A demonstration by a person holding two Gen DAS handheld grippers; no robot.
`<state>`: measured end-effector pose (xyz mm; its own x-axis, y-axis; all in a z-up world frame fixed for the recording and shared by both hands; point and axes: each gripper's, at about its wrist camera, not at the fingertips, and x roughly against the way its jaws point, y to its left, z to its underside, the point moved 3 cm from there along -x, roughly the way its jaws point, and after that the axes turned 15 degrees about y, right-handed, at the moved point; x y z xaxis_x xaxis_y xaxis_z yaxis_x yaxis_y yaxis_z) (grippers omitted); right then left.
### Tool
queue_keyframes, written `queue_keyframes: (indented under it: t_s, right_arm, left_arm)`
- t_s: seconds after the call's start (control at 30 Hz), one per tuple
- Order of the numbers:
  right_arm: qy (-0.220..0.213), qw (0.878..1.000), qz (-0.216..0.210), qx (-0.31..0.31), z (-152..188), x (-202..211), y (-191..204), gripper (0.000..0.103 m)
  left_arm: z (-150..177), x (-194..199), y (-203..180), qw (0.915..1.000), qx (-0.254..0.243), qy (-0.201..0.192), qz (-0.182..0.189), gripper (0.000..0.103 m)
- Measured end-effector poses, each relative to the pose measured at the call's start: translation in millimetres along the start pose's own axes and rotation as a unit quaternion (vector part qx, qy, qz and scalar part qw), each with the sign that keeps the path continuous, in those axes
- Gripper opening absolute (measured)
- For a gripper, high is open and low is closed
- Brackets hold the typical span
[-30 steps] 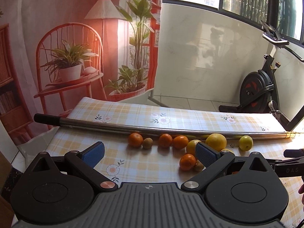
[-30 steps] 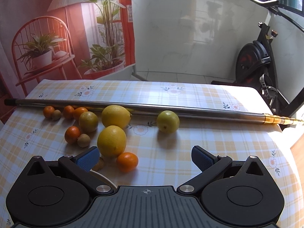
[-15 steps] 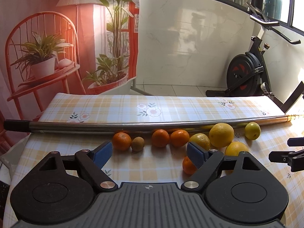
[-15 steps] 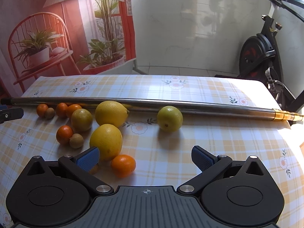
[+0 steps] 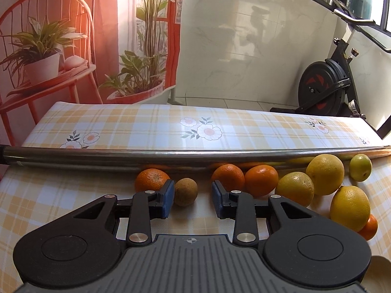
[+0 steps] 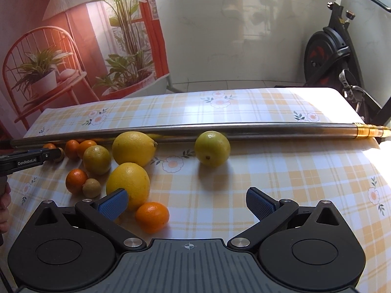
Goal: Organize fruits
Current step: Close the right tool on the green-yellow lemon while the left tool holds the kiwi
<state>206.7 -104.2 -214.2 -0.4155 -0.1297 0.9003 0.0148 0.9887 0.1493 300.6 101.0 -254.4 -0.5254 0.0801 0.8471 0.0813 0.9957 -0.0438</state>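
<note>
- The left gripper (image 5: 193,201) is hovering low over a table (image 5: 146,124) covered in a yellow and blue plaid cloth with flower prints. Its blue-padded fingers (image 5: 167,201) are standing partly apart, with a small brown round fruit (image 5: 185,192) sitting between the fingertips – just beside the left pad, with a clear gap to the right pad, so nothing is being gripped.
- A long metal pole (image 5: 195,155) is lying across the table from left to right, and the fruits are lined up along its near side.
- In the left wrist view, an orange mandarin (image 5: 151,179) is sitting just behind the left fingertip, and two more mandarins (image 5: 228,177) are sitting side by side behind the right fingertip.
- Further right, a yellow-green citrus (image 5: 295,189), two large lemons (image 5: 325,174) and a small lime (image 5: 360,167) are clustering near the pole; another mandarin is peeking out behind the nearer lemon.
- The right gripper (image 6: 187,205) is waiting over the near part of the table with its fingers spread wide and holding nothing.
- In the right wrist view, a lemon (image 6: 128,185) and a mandarin (image 6: 152,217) are lying just beside its left fingertip; the lime (image 6: 212,148) is resting alone against the pole, apart from the cluster.
- At the far left of that view, the left gripper's black body is reaching in among the small fruits, and part of a hand (image 6: 5,210) is showing at the edge.
- An exercise bike (image 6: 334,56) is standing beyond the table.
</note>
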Motion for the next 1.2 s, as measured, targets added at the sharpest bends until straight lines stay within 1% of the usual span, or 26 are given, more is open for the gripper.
queue_keyframes:
  t_s: [0.17,0.27,0.47,0.53,0.57,0.6,0.73,0.8,0.87,0.93,0.97,1.0,1.1,1.2]
  right_arm:
    - [-0.002,1.0,0.002,-0.001,-0.7,-2.3,-0.1,0.103]
    - [-0.001,1.0,0.003,-0.005,-1.3,-3.4,-2.1,0.102]
    - [0.001,1.0,0.003,-0.007,-1.1,-4.3,-3.3,0.102]
    - [0.0,1.0,0.006,-0.007,-1.0,-4.4,-4.1,0.102]
    - [-0.001,1.0,0.006,-0.007,-1.1,-4.2,-4.1,0.102]
    - [-0.001,1.0,0.006,-0.006,-0.9,-4.2,-4.7,0.102]
    - [-0.013,1.0,0.008,0.003,-1.5,-4.8,-5.6,0.102]
    - [-0.027,0.999,0.017,0.019,-3.2,-6.2,-6.9,0.102]
    - [-0.043,0.998,0.034,0.037,-5.6,-8.4,-7.5,0.102]
    - [-0.061,0.995,0.051,0.052,-10.5,-12.8,-9.8,0.097]
    - [-0.069,0.995,0.055,0.056,-14.0,-15.7,-12.1,0.092]
    - [-0.075,0.994,0.057,0.056,-17.4,-18.9,-14.3,0.089]
    - [-0.086,0.994,0.052,0.049,-27.8,-32.4,-21.2,0.077]
    - [-0.082,0.994,0.046,0.05,-36.3,-49.6,-23.5,0.071]
  left_arm:
    - [-4.0,-5.4,-9.3,0.9994,-0.028,-0.001,-0.023,0.035]
    - [-4.3,-6.5,-6.1,0.9993,-0.028,0.001,-0.024,0.035]
    - [-3.9,-16.1,2.3,0.9985,-0.023,0.024,-0.045,0.035]
    - [-2.9,-16.9,3.4,0.9986,-0.023,0.024,-0.042,0.034]
    - [-2.7,-16.1,3.8,0.9988,-0.022,0.022,-0.039,0.029]
    - [-2.3,-14.0,3.8,0.9991,-0.02,0.021,-0.031,0.028]
    - [0.5,-3.5,-3.5,0.9994,-0.027,0.003,-0.021,0.028]
    - [2.7,1.9,-8.5,0.9993,-0.032,0.003,-0.019,0.028]
    - [6.6,8.9,-13.3,0.9994,-0.033,0.002,-0.009,0.028]
    - [10.7,16.7,-18.2,0.9994,-0.034,-0.003,0.004,0.028]
    - [13.1,20.2,-20.9,0.9993,-0.035,-0.005,0.01,0.028]
    - [15.8,23.8,-24.1,0.9993,-0.034,-0.006,0.014,0.028]
    - [24.2,33.4,-32.3,0.9992,-0.03,-0.01,0.025,0.028]
    - [31.2,41.3,-38.7,0.999,-0.023,-0.012,0.035,0.028]
